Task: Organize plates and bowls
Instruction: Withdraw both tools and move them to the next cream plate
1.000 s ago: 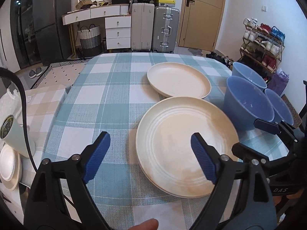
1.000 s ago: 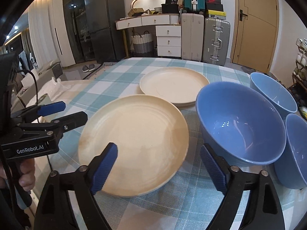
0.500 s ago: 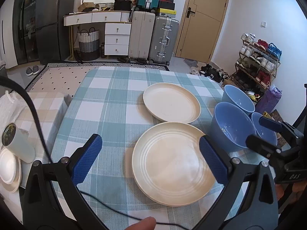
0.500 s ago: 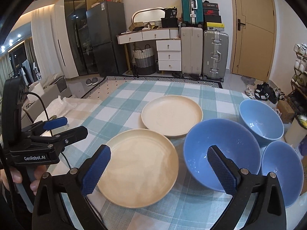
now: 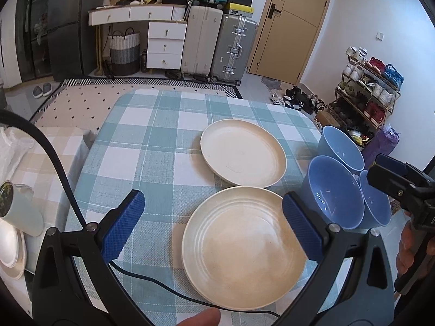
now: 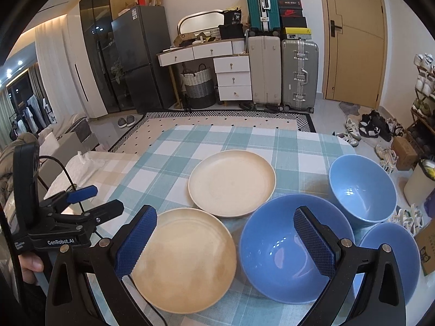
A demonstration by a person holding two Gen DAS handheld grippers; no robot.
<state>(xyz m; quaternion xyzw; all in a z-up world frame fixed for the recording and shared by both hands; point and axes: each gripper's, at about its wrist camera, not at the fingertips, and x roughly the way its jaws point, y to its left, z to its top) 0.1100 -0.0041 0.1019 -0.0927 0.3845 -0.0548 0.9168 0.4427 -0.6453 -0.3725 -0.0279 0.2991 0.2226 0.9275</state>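
A checked cloth (image 5: 163, 146) covers the counter, with teal and white squares. Two cream plates and three blue bowls sit on it.

The near plate (image 5: 244, 247) lies flat by the front edge. The far plate (image 5: 243, 152) lies just behind it, and their rims almost touch. To the right of the plates the bowls stand close together in a bunch. The big bowl (image 6: 296, 247) is right beside the near plate. The back bowl (image 6: 363, 187) is behind it, near the counter's right edge. The small bowl (image 6: 391, 258) is at the front right, tight against the big bowl. All three bowls stand upright.

The left tool (image 5: 213, 225) hangs above the near plate with its blue pads (image 5: 122, 225) wide apart. It holds nothing. The right tool (image 6: 224, 241) hangs over the spot where the near plate meets the big bowl. Its pads (image 6: 315, 241) are wide apart too, and it holds nothing. A black cable (image 5: 163, 288) runs across the cloth under the left tool.

On the left, beside the counter, a pale cup (image 5: 16, 209) lies tipped by some small white plates (image 5: 11, 247).
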